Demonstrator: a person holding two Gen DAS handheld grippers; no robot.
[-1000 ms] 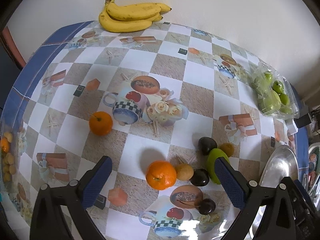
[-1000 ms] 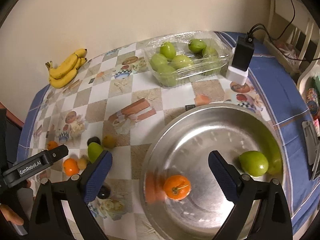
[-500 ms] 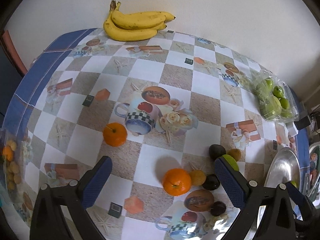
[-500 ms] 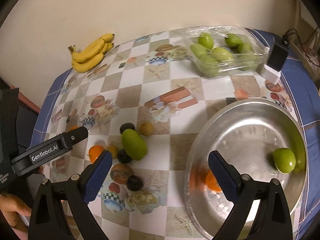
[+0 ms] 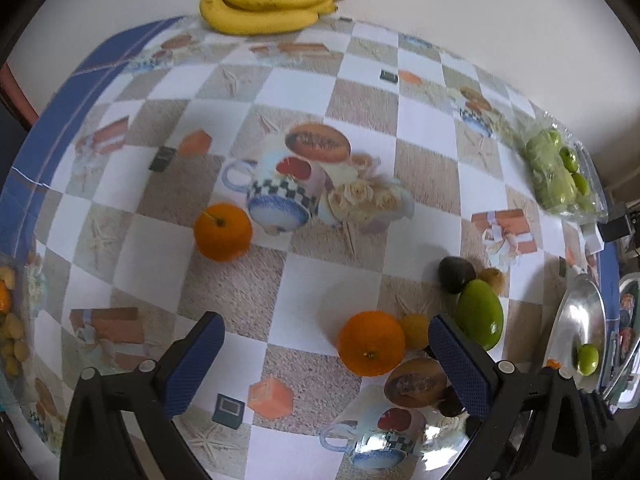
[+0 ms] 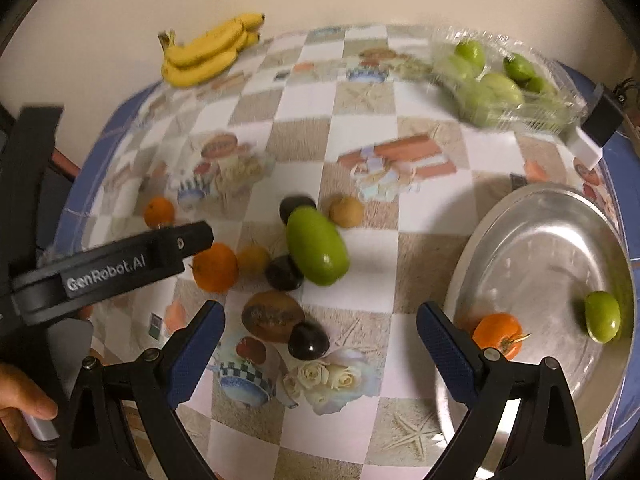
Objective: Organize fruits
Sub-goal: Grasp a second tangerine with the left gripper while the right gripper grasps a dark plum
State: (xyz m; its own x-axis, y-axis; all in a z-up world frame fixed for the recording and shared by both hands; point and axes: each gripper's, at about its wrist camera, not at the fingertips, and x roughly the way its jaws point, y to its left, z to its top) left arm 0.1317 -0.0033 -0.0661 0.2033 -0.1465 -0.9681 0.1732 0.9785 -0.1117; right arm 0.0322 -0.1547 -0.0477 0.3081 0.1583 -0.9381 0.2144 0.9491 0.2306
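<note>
Fruits are lying in a loose cluster on the checked tablecloth [image 6: 360,136], just left of the steel tray [image 6: 532,216]: a green mango [image 6: 316,250], an orange [image 6: 215,267], a small yellow fruit [image 6: 253,259], a brown one [image 6: 346,211] and three dark ones, the nearest [image 6: 308,340] sitting on a printed cup picture. Another orange [image 5: 223,232] is sitting apart, further left. Inside the tray a third orange [image 6: 498,334] and a green fruit [image 6: 602,316] are resting well apart. Bananas [image 6: 210,50] are lying at the far edge by the wall, and a clear pack of green fruit [image 6: 500,84] is sitting far right.

You are holding your left gripper [image 5: 322,354] spread wide with nothing between its fingers, hovering over the near orange. Your right gripper [image 6: 320,342] is also spread wide and gripping nothing, hanging above the near dark fruit and the tray's left rim. Your hand [image 6: 20,404] is showing at the lower left of the right wrist view.
</note>
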